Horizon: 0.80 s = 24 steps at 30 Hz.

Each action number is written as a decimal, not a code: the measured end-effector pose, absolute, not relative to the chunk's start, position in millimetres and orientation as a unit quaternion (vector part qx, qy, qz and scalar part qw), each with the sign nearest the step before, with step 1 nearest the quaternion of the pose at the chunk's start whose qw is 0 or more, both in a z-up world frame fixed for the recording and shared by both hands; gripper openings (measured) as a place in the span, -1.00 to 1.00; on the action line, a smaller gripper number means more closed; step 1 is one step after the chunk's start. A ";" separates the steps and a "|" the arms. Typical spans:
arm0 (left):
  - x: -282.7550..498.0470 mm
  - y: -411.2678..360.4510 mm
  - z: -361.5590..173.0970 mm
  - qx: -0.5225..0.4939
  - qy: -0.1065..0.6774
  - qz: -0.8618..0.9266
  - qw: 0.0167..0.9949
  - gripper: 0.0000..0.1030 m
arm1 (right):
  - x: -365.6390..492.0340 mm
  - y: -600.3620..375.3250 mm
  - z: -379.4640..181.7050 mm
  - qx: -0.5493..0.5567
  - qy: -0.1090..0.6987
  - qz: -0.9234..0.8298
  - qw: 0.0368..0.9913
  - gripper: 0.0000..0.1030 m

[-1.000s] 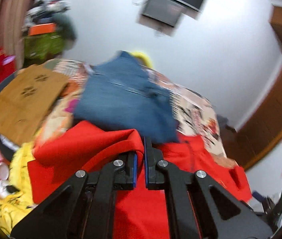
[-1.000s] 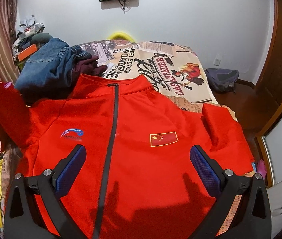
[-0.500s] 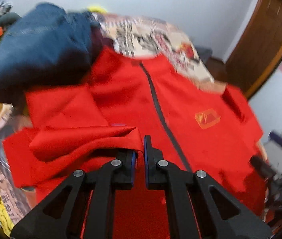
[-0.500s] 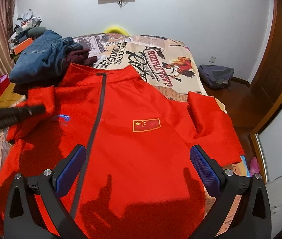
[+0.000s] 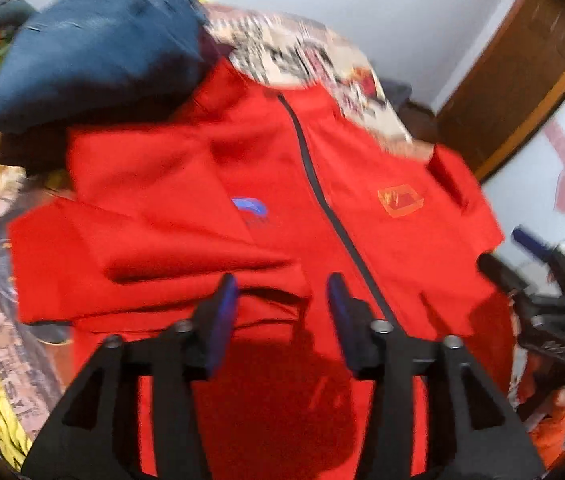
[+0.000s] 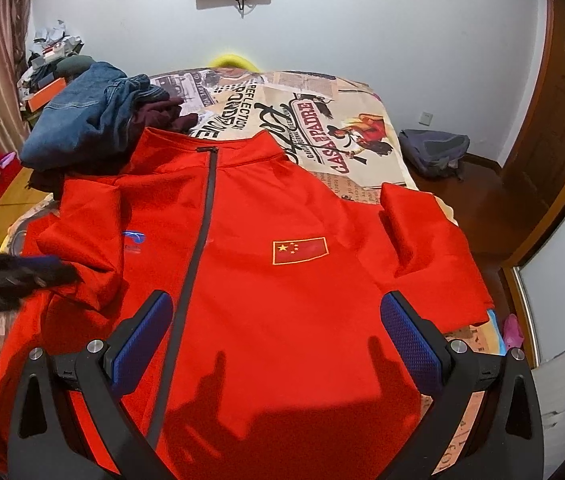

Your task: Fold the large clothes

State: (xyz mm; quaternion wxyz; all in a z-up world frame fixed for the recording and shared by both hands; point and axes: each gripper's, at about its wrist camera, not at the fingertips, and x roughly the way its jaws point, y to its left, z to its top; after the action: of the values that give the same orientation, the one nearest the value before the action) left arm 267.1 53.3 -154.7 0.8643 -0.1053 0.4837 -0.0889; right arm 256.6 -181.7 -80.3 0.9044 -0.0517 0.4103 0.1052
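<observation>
A red zip jacket lies face up on the bed, collar toward the far wall. Its left sleeve is folded inward over the chest, beside the blue logo. My left gripper hovers just over that sleeve's end; its jaws are opening, the red cloth lies below the gap and the pads do not press on it. From the right wrist view it shows as a dark blur at the left. My right gripper stands open over the jacket's lower front, holding nothing. The other sleeve lies bent at the right edge.
A heap of blue jeans and dark cloth sits at the jacket's far left shoulder. The printed bedspread shows beyond the collar. A grey backpack lies on the floor by the wooden door. A cardboard box is left of the bed.
The left gripper carried the sleeve rightward over the jacket's front and came down, then its jaws parted and let the sleeve go. The right gripper stayed put and open.
</observation>
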 end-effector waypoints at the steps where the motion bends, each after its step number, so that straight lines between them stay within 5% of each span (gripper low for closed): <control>1: 263.9 63.5 -146.0 -0.114 0.471 -0.082 0.871 0.07 | 256.8 -180.9 -80.3 -0.052 0.410 0.105 0.904 1.00; 8: 247.1 153.7 -126.2 -0.192 0.421 0.010 0.886 0.32 | 259.4 -172.7 -77.1 -0.054 0.406 0.110 0.906 1.00; 24: 244.2 259.7 -254.4 -0.403 0.507 0.061 0.760 0.32 | 262.5 -161.3 -79.6 -0.068 0.412 0.105 0.902 1.00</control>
State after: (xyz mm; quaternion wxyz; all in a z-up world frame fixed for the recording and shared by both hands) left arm 244.2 259.7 -254.4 0.7597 -0.4028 0.5069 0.0607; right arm 262.5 -161.3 -79.6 0.9024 -0.0678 0.4124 0.1046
